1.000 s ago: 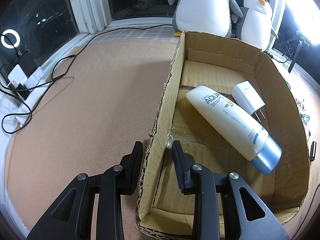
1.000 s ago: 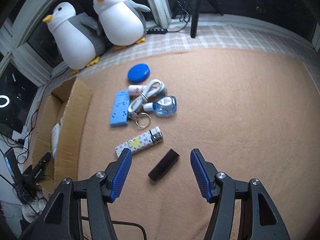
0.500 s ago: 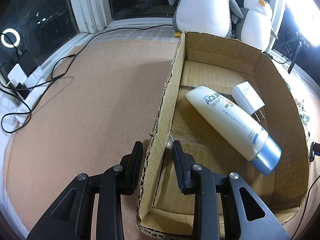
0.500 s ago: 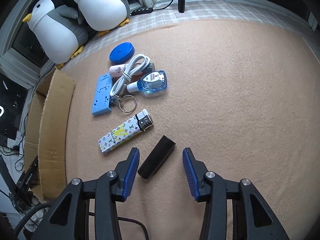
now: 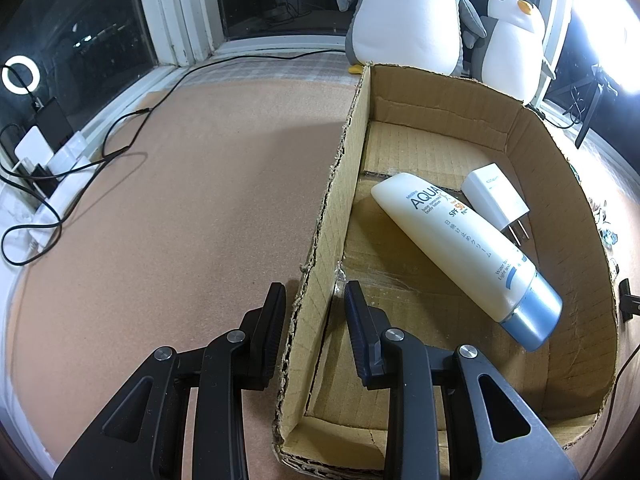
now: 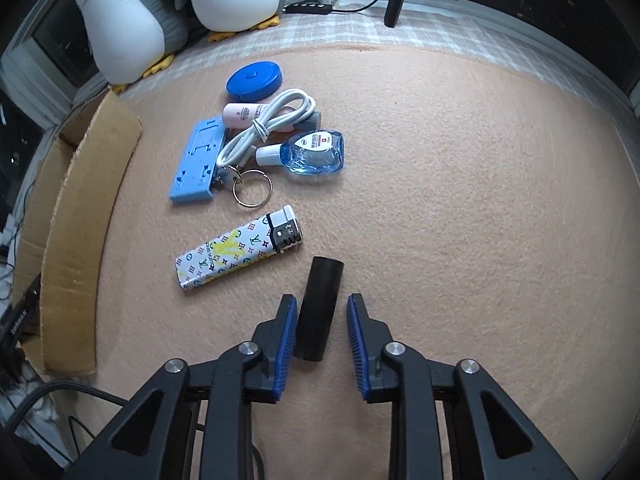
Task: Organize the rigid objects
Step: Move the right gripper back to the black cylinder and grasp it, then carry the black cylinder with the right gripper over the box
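Observation:
In the left wrist view my left gripper [image 5: 314, 312] is shut on the left wall of a cardboard box [image 5: 340, 196]. Inside lie a white sunscreen tube [image 5: 464, 252] with a blue cap and a white charger plug [image 5: 494, 196]. In the right wrist view my right gripper [image 6: 322, 320] is open, its blue pads on either side of a black cylinder [image 6: 320, 304] lying on the tan mat; the left pad is close to it. A patterned lighter [image 6: 236, 252] lies just beyond to the left.
Beyond the lighter lie a blue plastic stand [image 6: 196, 164], a key ring [image 6: 252, 188], a white cable [image 6: 268, 124], a clear blue bottle [image 6: 312, 152], a pink tube [image 6: 244, 114] and a blue round case [image 6: 254, 78]. Two plush penguins [image 6: 168, 12] sit at the back. The box [image 6: 76, 240] stands left.
My right gripper moved forward and down over the black cylinder and its jaws narrowed around it. The left gripper stayed still on the box wall.

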